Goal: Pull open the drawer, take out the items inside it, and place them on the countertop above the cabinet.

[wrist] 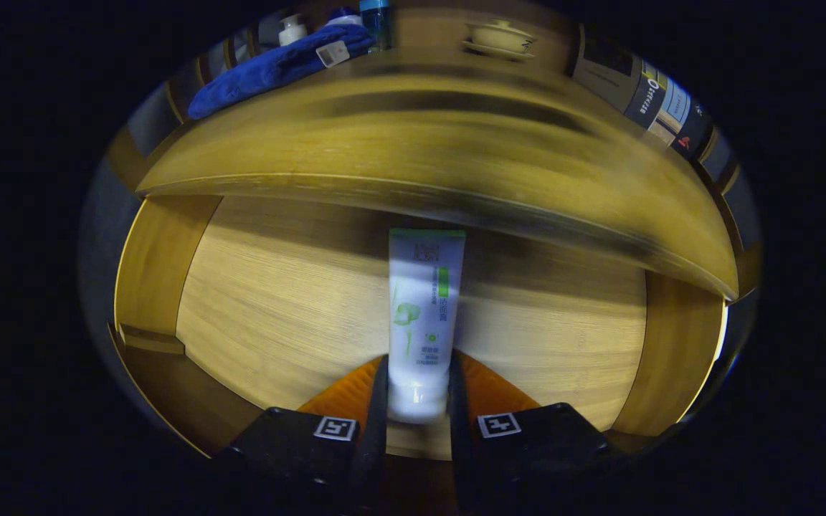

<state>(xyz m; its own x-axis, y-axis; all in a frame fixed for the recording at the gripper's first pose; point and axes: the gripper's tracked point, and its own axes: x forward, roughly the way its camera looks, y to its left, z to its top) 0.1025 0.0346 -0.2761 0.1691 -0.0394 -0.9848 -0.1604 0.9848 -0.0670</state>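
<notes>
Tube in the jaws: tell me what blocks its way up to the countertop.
The gripper is shut on the tube, inside the drawer. The countertop edge overhangs just above it; the blue cloth lies off to one side.

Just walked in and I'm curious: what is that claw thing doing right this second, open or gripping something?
Gripper: closed on the cap end of the white tube, both fingers pressing its sides, over the open drawer.

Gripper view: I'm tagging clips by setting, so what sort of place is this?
Probably a bathroom or bedroom cabinet: hand-held gripper shut on a white tube over an open wooden drawer; blue towel on the countertop.
</notes>
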